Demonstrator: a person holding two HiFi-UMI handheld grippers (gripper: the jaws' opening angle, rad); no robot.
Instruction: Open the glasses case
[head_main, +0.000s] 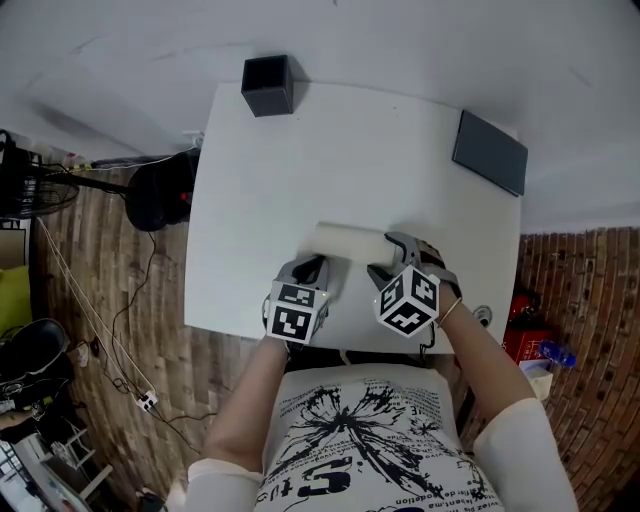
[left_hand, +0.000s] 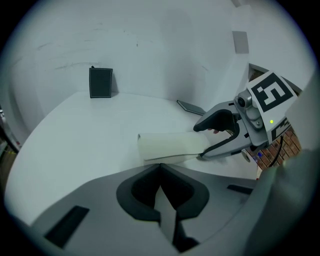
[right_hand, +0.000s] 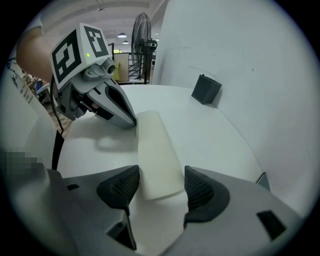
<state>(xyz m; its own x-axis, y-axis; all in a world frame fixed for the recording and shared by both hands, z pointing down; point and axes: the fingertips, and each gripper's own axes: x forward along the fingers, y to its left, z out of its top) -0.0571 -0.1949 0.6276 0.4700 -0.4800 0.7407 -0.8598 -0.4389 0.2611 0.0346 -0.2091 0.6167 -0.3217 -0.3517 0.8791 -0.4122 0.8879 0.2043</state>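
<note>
I see a white desk (head_main: 300, 180) carrying a cream glasses case (head_main: 350, 242) near its front edge, with a black box (head_main: 268, 85) and a dark flat slab (head_main: 489, 152) at its far corners.

White T-shirt (head_main: 365, 440), black splash print (some lettering), grey left gripper (head_main: 317, 263), grey right gripper (head_main: 385, 255)

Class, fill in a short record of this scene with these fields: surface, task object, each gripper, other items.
surface: white table
task object: white glasses case, lying flat, looks closed
left gripper: fingers together, tip at one end of the glasses case
right gripper: fingers apart, astride the other end of the case, not clamped on it
other items: black box and dark flat pad, at the table's two far corners, away from the case
</note>
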